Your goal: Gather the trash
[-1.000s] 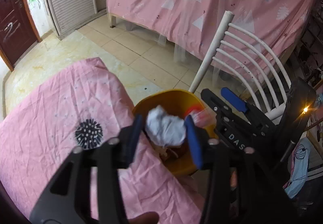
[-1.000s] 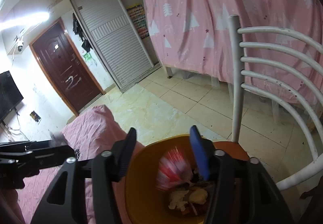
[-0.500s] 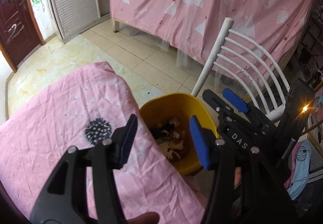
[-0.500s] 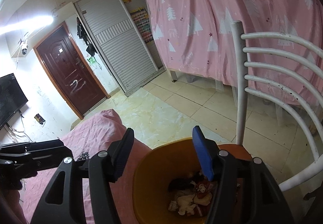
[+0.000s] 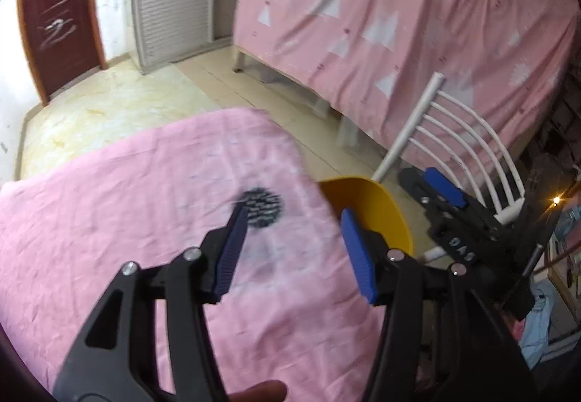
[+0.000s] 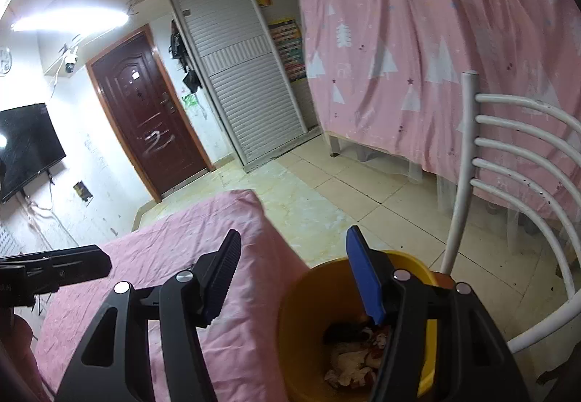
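Both tools empty: left gripper [image 5: 294, 242] and right gripper [image 6: 297, 278] spread wide. Crumpled trash [image 6: 357, 355] lies in yellow bin [image 6: 308, 296], at 5 o'clock of pink tablecloth [image 6: 174, 257]. Judged light, soft, crushable; pinch mid-wad.

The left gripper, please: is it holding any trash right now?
No, the left gripper is open with nothing between its fingers, above the pink cloth.

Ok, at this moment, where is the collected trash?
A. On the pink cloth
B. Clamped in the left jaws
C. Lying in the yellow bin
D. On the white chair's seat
C: the right wrist view shows crumpled trash at the bottom of the yellow bin, while the left gripper and the right gripper are both open and hold nothing.
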Motion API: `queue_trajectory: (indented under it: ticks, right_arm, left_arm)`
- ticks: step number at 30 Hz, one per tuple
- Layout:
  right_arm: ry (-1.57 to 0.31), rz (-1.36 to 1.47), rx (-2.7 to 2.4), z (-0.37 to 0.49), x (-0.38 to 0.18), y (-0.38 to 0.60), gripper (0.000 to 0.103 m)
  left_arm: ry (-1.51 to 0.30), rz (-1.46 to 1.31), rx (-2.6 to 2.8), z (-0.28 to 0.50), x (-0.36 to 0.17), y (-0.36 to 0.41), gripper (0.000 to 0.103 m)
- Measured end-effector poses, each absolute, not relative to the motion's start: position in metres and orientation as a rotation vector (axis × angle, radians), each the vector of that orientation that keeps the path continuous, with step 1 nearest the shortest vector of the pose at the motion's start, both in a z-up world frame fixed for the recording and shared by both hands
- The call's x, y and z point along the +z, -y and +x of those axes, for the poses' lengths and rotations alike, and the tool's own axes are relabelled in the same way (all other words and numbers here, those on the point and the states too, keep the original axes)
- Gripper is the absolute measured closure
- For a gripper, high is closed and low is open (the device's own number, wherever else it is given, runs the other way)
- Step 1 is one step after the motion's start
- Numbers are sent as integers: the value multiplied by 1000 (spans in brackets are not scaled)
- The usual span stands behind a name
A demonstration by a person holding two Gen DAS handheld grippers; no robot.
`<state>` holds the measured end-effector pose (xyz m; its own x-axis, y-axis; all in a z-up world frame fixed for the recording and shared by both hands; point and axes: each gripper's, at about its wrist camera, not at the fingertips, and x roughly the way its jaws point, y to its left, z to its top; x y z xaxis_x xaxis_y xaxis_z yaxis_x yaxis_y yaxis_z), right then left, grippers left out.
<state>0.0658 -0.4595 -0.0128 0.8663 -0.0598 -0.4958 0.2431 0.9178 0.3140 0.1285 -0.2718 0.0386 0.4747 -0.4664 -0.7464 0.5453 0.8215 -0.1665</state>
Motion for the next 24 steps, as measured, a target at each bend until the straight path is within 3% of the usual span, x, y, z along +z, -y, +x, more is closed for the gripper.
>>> queue_trajectory:
  ticks: [2,24]
  right_arm:
    - [-504,365,-149,68,-12,448,48]
    - [-547,199,109,97,-1,290,26]
  left_arm:
    - [-856,100,-577,128,38,256,44]
    - [-631,-4,-137,112,20,63,21]
